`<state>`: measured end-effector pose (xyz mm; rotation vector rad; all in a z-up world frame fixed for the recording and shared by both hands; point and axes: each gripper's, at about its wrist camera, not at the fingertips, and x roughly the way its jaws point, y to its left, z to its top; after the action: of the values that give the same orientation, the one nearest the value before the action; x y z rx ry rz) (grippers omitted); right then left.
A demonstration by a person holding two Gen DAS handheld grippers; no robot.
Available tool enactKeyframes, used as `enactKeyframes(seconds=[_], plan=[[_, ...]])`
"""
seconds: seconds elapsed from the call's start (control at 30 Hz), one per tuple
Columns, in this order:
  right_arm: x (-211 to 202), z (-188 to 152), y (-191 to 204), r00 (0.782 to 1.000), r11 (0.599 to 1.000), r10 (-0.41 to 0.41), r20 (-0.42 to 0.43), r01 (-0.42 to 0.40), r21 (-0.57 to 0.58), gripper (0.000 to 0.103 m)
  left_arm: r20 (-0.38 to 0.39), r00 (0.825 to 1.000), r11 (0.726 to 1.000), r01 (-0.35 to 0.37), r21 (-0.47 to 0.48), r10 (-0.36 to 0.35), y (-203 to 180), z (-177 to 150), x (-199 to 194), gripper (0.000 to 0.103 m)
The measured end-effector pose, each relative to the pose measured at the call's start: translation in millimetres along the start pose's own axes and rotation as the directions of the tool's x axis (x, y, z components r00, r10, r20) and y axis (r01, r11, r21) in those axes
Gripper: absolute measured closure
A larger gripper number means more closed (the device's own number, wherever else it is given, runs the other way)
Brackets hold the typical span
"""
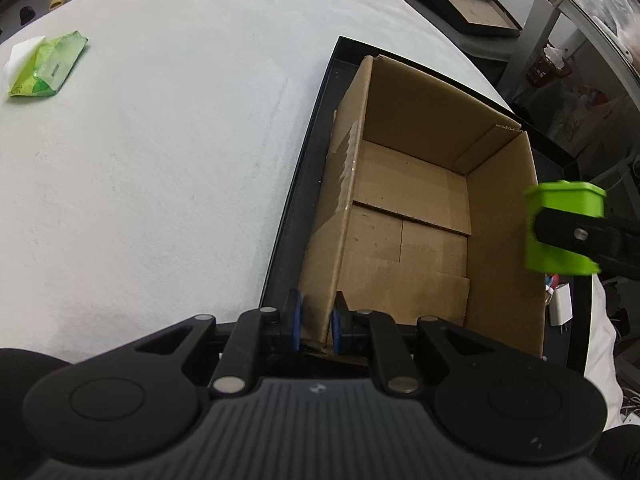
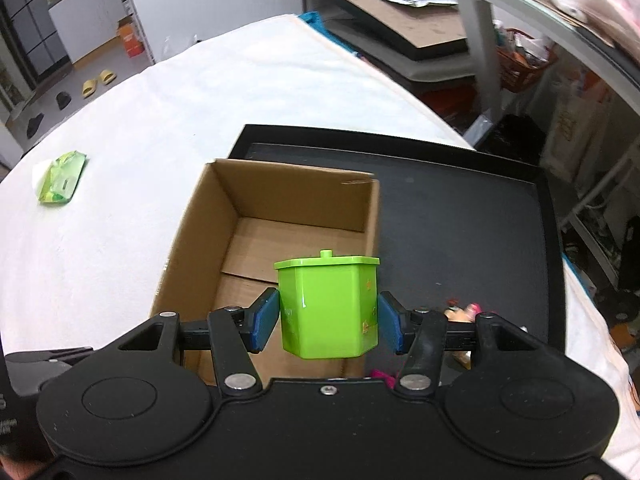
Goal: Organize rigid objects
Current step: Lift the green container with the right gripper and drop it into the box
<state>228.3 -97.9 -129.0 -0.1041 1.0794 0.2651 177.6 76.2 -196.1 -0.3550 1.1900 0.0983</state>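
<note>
An open cardboard box point(image 1: 412, 216) point(image 2: 248, 240) stands inside a black tray point(image 1: 296, 184) point(image 2: 460, 216) on the white-covered table. Nothing lies inside the box. My left gripper point(image 1: 316, 326) is shut on the box's near left wall, one blue pad on each side. My right gripper point(image 2: 327, 320) is shut on a lime-green lidded container point(image 2: 330, 304), held upright above the box's right wall. In the left wrist view that container point(image 1: 564, 228) hangs just past the box's right edge.
A green wipes packet point(image 1: 46, 64) point(image 2: 62, 178) lies far left on the table. Small colourful items point(image 2: 464, 314) sit in the tray to the right of the box, partly hidden. A second black tray point(image 2: 404, 20) and shelving stand beyond the table.
</note>
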Motion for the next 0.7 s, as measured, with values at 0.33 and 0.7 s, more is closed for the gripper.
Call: enactKeyframes(seconds=[0.33,0.7], plan=[[12.6,23.4,32.8,0.998,0.997,0.06,0.034,-0.058,-0.045,0.05,-0.012,1.0,0.999,0.028,-0.035,-0.028,8.1,4.1,0.1,0.089],[18.2,35.4,40.7,0.992,0.993,0.112,0.059,-0.11,-0.03,0.043,-0.028,0.999,0.999,0.031,-0.031,-0.032,8.3,5.0,1.2,0.088]])
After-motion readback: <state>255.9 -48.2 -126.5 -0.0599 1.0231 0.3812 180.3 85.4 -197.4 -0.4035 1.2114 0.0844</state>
